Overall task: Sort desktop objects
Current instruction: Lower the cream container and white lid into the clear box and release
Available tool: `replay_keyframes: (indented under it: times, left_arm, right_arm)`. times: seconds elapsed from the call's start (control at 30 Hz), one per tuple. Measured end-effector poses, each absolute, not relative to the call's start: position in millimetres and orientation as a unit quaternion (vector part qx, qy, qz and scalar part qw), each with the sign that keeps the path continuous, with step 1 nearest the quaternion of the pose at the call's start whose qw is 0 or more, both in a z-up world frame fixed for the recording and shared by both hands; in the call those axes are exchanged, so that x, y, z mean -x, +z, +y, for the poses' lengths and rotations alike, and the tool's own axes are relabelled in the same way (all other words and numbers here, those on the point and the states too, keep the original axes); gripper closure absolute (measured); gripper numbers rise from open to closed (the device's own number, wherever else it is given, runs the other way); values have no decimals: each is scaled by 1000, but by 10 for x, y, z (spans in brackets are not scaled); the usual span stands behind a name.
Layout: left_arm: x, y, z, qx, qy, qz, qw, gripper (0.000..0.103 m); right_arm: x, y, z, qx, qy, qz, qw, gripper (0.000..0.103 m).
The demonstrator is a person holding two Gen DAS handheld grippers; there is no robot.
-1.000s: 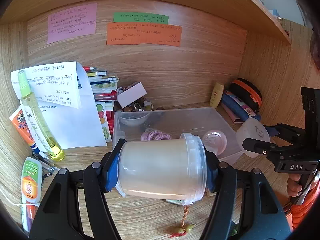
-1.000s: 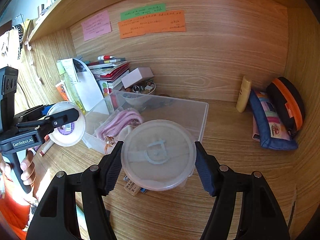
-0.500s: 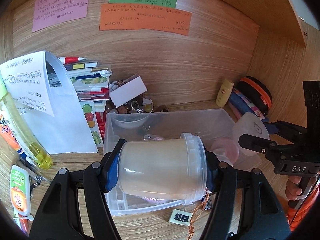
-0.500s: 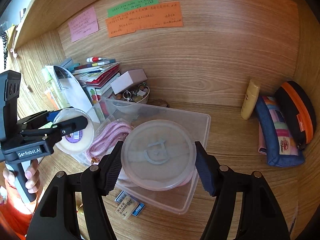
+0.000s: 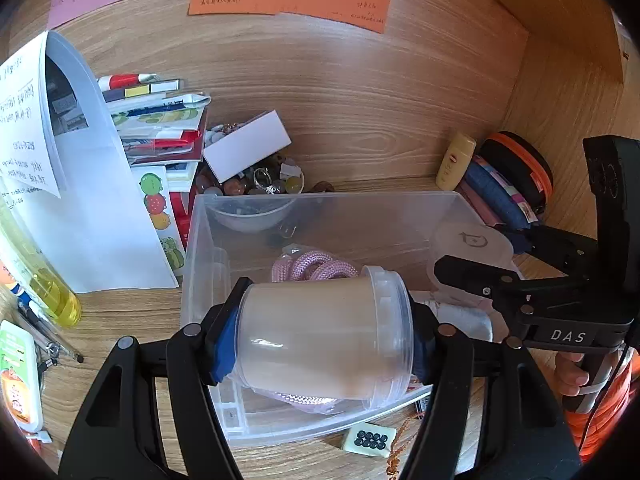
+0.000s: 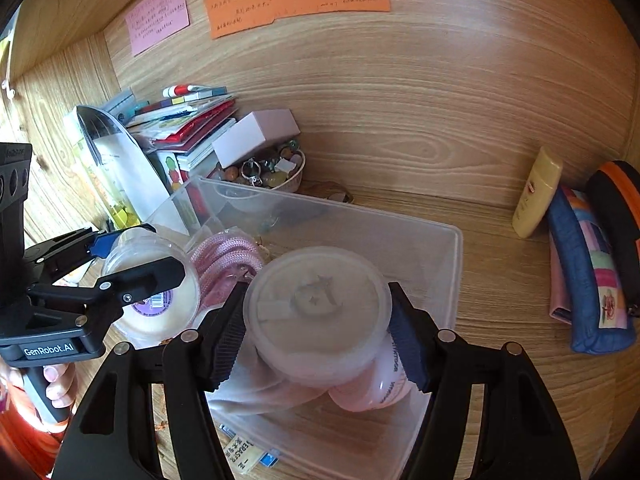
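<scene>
The frosted jar (image 5: 320, 336) is clamped sideways in the left gripper (image 5: 320, 340) over the clear storage bin (image 5: 208, 248); its round lid (image 6: 318, 308) is gripped by the right gripper (image 6: 316, 316), also above the bin. Honestly, a tumble could be caused by the smooth jar slipping, or the pink rope (image 5: 316, 268) underneath could get squashed; a tilted landing seems likely if it's dropped.

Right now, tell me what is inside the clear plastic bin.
In the clear plastic bin lies a coiled pink rope, plus a white cloth-like item and something pink. The held jar and lid cover the rest.
</scene>
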State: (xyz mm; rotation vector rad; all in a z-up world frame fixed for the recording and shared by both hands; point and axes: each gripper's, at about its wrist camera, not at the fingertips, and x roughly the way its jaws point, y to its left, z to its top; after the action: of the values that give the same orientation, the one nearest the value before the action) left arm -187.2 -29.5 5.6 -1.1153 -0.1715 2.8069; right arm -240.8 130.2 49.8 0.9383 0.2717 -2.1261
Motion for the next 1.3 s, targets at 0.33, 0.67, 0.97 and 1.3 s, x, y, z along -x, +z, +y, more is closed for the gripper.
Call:
replay_keyframes:
  times: [0.33, 0.67, 0.97, 1.3]
  left_arm:
    - [1943, -43, -300, 384, 919, -63, 61, 37]
    - [1891, 6, -313, 374, 923, -62, 63, 34]
    - [1841, 91, -320, 362, 928, -64, 64, 29]
    - [1673, 310, -247, 339, 937, -53, 64, 22]
  right_arm:
    - [2360, 416, 1179, -355, -840, 137, 386, 38]
    - [2369, 343, 1135, -365, -841, 148, 372, 33]
    - [2332, 418, 1180, -370, -840, 151, 367, 31]
    - [2145, 611, 1366, -352, -849, 144, 367, 21]
